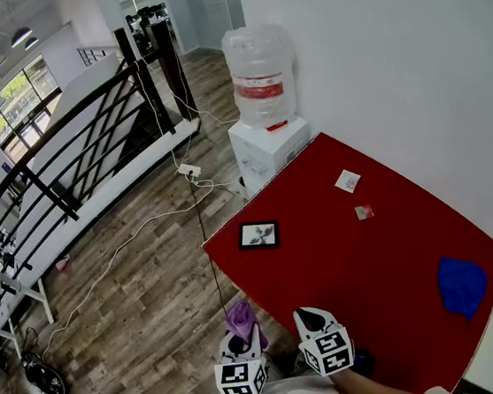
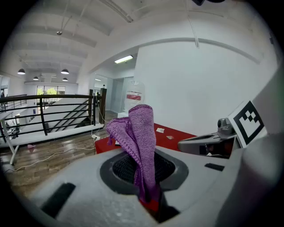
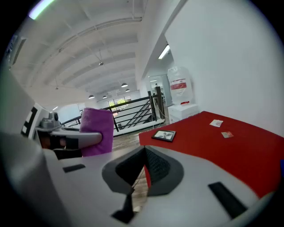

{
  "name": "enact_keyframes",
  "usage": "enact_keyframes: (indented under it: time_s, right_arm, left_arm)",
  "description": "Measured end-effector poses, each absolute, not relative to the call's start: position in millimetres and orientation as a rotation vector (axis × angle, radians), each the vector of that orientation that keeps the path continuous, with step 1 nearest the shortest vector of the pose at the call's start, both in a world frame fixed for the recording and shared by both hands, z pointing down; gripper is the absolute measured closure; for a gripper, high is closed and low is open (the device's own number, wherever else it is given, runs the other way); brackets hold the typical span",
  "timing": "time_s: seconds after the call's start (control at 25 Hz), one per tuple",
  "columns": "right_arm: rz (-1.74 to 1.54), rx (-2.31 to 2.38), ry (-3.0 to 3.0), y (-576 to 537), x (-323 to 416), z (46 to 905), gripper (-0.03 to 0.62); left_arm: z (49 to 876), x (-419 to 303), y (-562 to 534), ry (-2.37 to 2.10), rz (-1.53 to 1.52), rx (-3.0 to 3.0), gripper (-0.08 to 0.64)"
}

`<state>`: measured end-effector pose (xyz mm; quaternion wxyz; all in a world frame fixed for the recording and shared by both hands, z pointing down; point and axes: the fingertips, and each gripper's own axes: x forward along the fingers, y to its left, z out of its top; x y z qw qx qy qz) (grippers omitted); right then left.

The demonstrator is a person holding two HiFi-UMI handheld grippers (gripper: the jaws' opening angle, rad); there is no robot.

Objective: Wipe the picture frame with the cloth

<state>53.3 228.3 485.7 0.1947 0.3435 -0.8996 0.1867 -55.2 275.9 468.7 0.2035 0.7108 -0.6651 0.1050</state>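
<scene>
Red table by a white wall carries the frame, lying flat near its left corner, well ahead of us. We judge it light, stiff and probably glazed, best steadied by an edge. Our left gripper pinches the soft purple cloth; our right gripper is closed on nothing.

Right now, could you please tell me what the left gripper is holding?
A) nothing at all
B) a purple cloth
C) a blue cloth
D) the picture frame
B: the left gripper view shows the left gripper with its jaws closed on the purple cloth, while the picture frame lies apart on the red table.
</scene>
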Motion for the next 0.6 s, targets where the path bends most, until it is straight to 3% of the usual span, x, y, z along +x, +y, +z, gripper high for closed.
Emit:
enact_keyframes:
  time_s: [0.6]
  right_arm:
    - [0.550,1.072,-2.460,153,15,498,0.588]
  left_arm:
    - [484,-93,192,-1.740,0.317,2.073,0.499]
